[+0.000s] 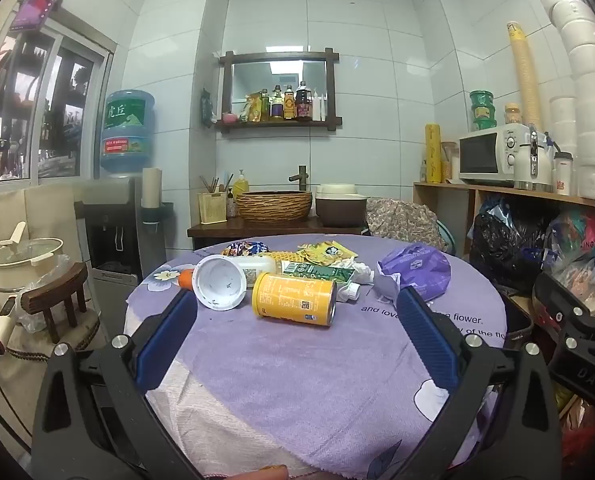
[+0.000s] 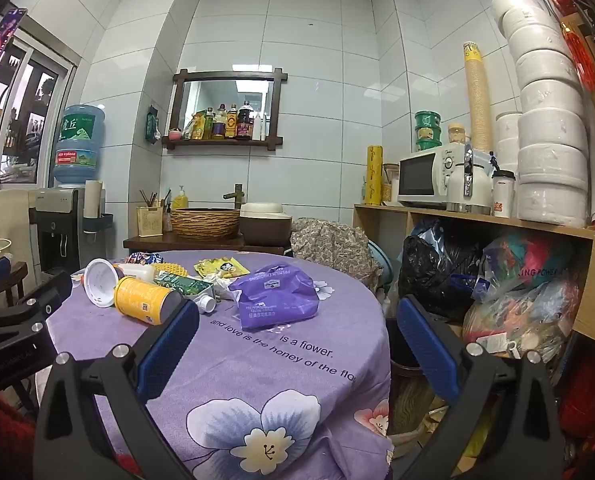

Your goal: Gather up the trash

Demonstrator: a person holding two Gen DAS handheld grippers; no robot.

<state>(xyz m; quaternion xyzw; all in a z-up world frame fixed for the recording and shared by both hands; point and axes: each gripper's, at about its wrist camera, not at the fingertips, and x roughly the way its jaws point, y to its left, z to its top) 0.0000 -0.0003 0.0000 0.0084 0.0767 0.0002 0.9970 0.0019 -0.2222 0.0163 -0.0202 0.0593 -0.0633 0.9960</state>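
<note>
Two grippers, left [image 1: 297, 312] and right [image 2: 297, 316], hover with jaws spread wide, holding nothing, over the purple flowered tablecloth [image 1: 297, 380]. Beyond them lie a yellow can [image 1: 294, 298], white cup [image 1: 219, 282], green carton [image 1: 317, 271] and purple bag [image 1: 415, 266], clustered mid-table.

A matt purple cotton-like cloth with printed flowers [image 1: 297, 360] covers the round bench. On it lie a glossy yellow cylindrical can with a metal rim [image 1: 294, 299], a smooth white plastic cup [image 1: 219, 282] at its 9 o'clock, and a crinkled shiny purple plastic bag [image 2: 275, 294]. The wall is glossy white tile [image 1: 377, 80].
</note>
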